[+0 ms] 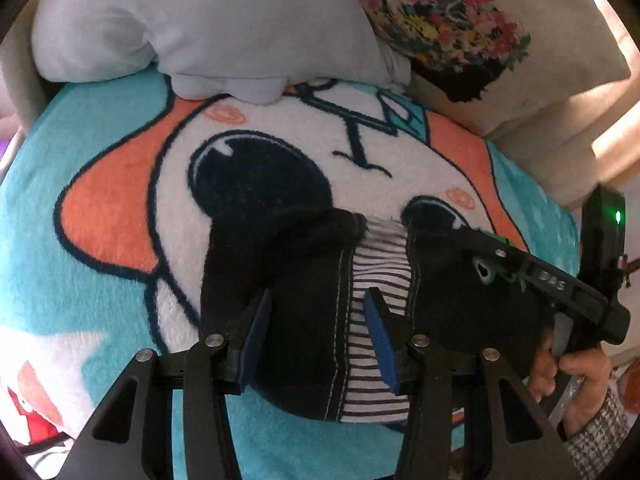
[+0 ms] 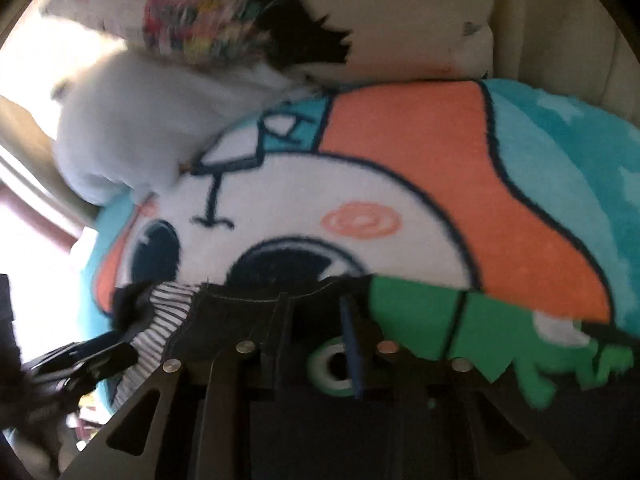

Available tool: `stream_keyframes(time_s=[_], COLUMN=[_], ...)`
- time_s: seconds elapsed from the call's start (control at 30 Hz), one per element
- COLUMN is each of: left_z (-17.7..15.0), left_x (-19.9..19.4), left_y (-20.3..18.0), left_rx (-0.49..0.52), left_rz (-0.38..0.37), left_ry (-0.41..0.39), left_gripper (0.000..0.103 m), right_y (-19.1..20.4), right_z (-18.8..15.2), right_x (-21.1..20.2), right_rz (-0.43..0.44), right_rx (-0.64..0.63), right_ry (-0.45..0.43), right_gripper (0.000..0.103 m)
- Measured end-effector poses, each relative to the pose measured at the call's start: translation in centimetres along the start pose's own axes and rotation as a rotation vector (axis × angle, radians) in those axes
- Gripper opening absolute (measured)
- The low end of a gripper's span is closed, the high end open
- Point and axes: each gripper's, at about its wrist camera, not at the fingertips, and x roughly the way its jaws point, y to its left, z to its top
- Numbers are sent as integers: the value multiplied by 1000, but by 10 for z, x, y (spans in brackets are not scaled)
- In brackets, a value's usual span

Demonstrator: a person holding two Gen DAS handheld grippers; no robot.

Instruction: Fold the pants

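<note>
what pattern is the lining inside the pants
The lining of the pants has thin dark stripes on white, clearest in the left wrist view.

The black, angular left gripper (image 1: 318, 330) carries blue rubber pads (image 1: 380, 344) and round silver screws (image 1: 420, 340). The black right gripper (image 1: 560, 284) shows a small green light (image 1: 618, 216); the hand (image 1: 576, 376) on it wears a grey-and-white checked sleeve (image 1: 600, 436).
</note>
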Motion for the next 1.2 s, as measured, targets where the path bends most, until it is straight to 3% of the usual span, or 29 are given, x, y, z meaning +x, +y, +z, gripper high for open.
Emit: stream_keyframes(time_s=[0.07,0.13,0.17,0.2,0.27,0.33,0.43,0.57,0.67,0.7,0.8,0.97,1.07,1.2], left_z=[1,2,0,1,1,1,2,4,6,6,6,-5,-12,-16], left_x=[0,3,2,2,2,5,8,10,10,10,-3,-39,-48,-39], left_y=[1,1,2,1,-1,-4,-5,-5,-5,-6,-10,-18,-33,-58], left_rx=[-24,-46,-53,-59,-68,-72,-86,-114,-130,-135,-153,-194,-169,-98], left_rz=[13,34,42,51,68,90,109,127,141,143,134,111,104,103], left_ry=[-2,-8,-13,-19,-28,-40,-54,-64,-67,-65,-71,-116,-131,-107], left_gripper=[47,47,47,47,47,47,47,47,47,47,47,47,47,47], right_y=[-32,-64,-89,-109,-150,-177,-179,-156,-169,-183,-194,-171,-153,-118], right_z=[-1,-2,-3,-4,-10,-22,-39,-59,-81,-90,-94,-73,-56,-28], right_x=[-17,-38,-50,-59,-91,-134,-179,-175,-142,-134,-142,-176,-183,-146], right_rz=[-7,-122,-221,-306,-345,-271,-114,29,-21,-7,50,-14,13,105], right_rx=[67,108,146,181,294,421,460,348,361,407,445,272,173,91], right_ry=[-17,-62,-73,-74,-118,-196,-280,-203,-100,-90,-101,-150,-156,-80], right_gripper=[16,18,25,26,26,31,31,31,29,20,19,28,28,28])
